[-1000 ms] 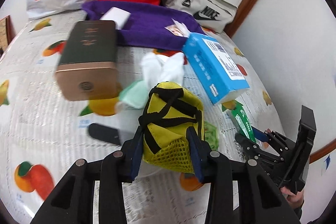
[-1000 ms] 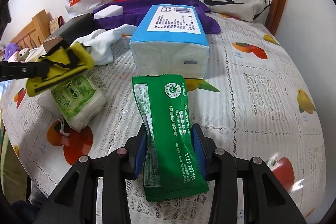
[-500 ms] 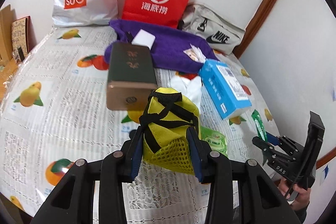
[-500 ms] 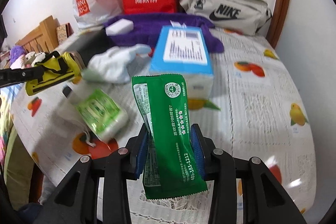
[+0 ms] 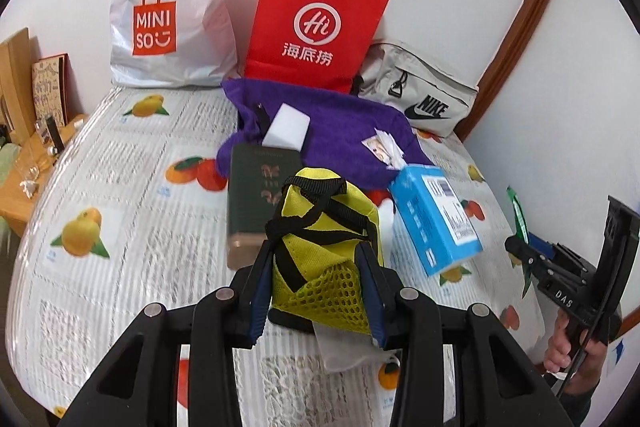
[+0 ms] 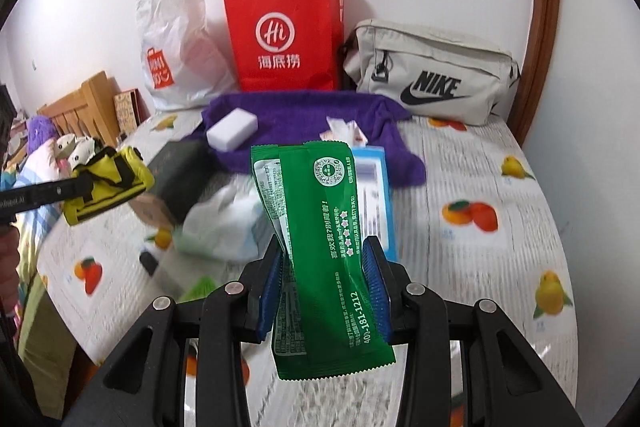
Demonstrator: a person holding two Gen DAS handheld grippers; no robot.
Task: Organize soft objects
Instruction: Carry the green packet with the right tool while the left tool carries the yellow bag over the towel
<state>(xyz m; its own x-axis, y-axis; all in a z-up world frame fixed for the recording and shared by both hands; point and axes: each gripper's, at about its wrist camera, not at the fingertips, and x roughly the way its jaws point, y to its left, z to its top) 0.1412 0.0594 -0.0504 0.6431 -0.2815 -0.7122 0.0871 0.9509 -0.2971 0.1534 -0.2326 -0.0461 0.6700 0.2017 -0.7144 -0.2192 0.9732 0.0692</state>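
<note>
My left gripper is shut on a yellow pouch with black straps and a mesh end, held above the bed. It also shows at the left of the right wrist view. My right gripper is shut on a green foil packet, lifted above the bed. The packet shows edge-on in the left wrist view, at the right. On the bed lie a purple towel with a white sponge block, a blue tissue pack, a dark green box and white cloths.
A red paper bag, a white Miniso bag and a grey Nike bag stand against the back wall. The fruit-print bedspread covers the bed. A wooden table is at the left. Wall at the right.
Both grippers have risen and pulled back from the bed with their loads. The items on the bed look smaller and farther away.
</note>
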